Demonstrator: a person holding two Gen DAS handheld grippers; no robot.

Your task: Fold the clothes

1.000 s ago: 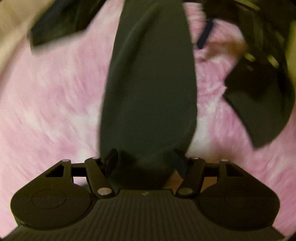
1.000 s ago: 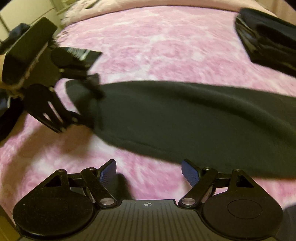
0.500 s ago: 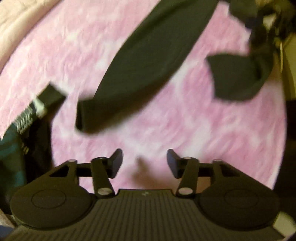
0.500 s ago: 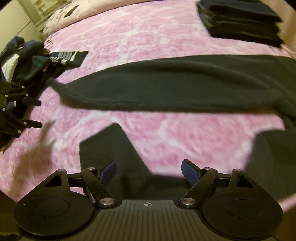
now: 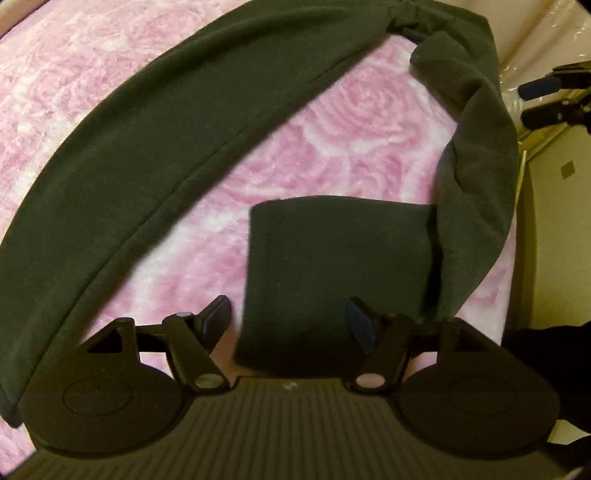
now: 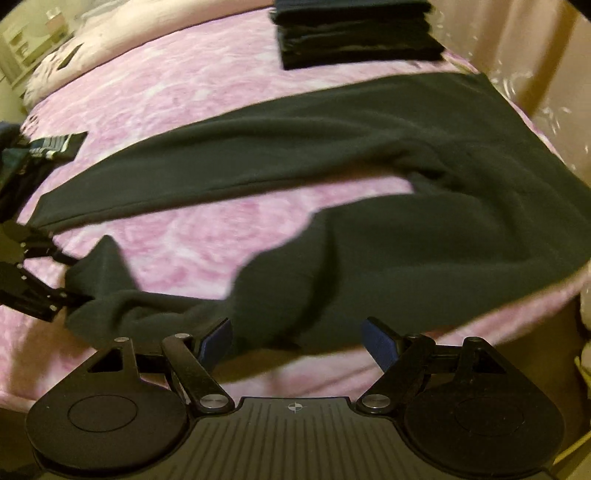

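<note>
A pair of dark trousers [image 6: 369, 192] lies spread on the pink rose-patterned bedspread [image 6: 177, 85]. One leg [image 5: 147, 140] stretches long across the bed. The other leg [image 5: 332, 266] is bent and its cuff end lies between the fingers of my left gripper [image 5: 288, 317], which is open. In the right wrist view the left gripper [image 6: 26, 273] is at the far left by that cuff. My right gripper [image 6: 297, 338] is open at the near bed edge, with the bent leg's lower edge between its fingers. It shows far right in the left wrist view [image 5: 546, 96].
A stack of folded dark clothes [image 6: 354, 33] sits at the far side of the bed. A heap of unfolded clothes with a striped piece [image 6: 48, 147] lies at the left edge. A beige wall [image 6: 535, 48] stands to the right.
My left gripper let go of the long leg one second ago and moved over to the other leg's cuff. My right gripper drew back to the near edge of the bed.
</note>
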